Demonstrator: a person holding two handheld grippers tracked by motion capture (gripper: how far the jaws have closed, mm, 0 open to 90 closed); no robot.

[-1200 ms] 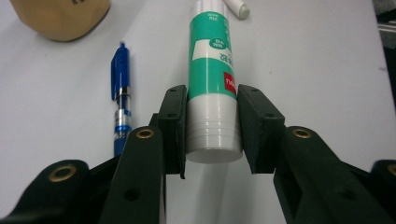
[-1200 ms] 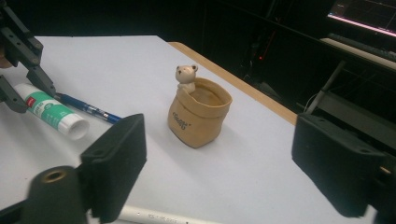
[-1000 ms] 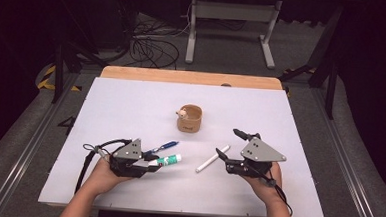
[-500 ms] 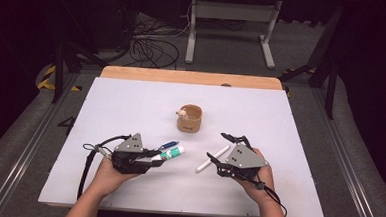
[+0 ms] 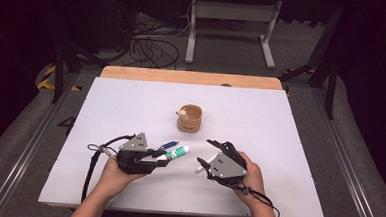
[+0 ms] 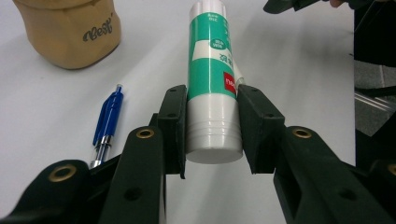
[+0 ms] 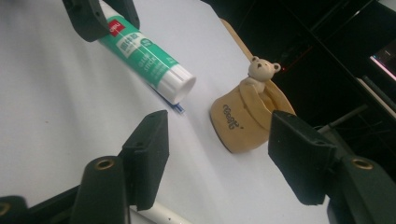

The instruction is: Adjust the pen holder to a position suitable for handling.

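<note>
Right gripper has shifted left, jaws narrowing, empty; left gripper clamps the glue stick.

Both forearms come in bare, no sleeves. Each black gripper, left and right, carries a grey three-cornered plate and trails a black cable. Brass-coloured rivets dot the black jaws.

Bare table beyond tan cup; blue pen nearby.

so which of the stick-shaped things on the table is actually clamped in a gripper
The green-and-white glue stick: the left gripper is shut on its white end. The blue pen lies free beside it, and the white pen lies loose under the right gripper.
</note>
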